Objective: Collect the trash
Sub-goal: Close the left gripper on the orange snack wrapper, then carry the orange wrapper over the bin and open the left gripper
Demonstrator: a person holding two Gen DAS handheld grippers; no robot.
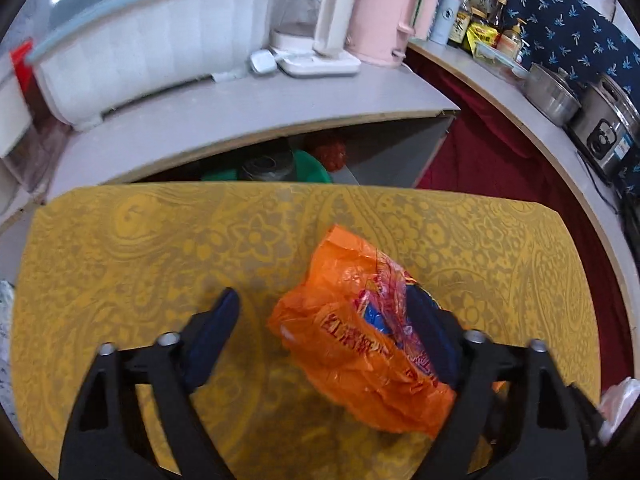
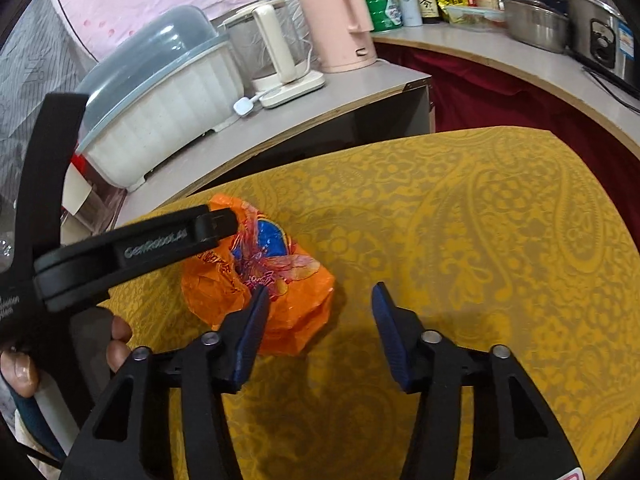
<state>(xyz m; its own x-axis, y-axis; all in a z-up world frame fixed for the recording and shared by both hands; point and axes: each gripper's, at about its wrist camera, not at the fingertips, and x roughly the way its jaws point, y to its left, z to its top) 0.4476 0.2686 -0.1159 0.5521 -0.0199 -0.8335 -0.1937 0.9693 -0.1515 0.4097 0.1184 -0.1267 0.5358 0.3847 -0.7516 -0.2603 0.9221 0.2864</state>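
Observation:
A crumpled orange plastic bag (image 1: 352,332) with red and blue print lies on the yellow patterned tablecloth (image 1: 160,240). My left gripper (image 1: 324,298) is open and straddles it. The bag rests against the right finger, while the left finger (image 1: 218,328) stands apart from it. In the right wrist view the same bag (image 2: 296,312) sits left of centre on the cloth (image 2: 480,240). My right gripper (image 2: 320,292) is open just to its right, with the bag's edge by the left finger. One of the left gripper's fingers (image 2: 208,230) reaches over the bag's far side.
A grey counter (image 1: 240,108) behind the table holds a lidded white tub (image 1: 140,48), a white kettle (image 1: 320,20) and a pink kettle (image 1: 384,12). Bottles, a steel pot (image 1: 552,92) and a rice cooker (image 1: 608,132) line the right counter. A person's hand (image 2: 120,336) is at lower left.

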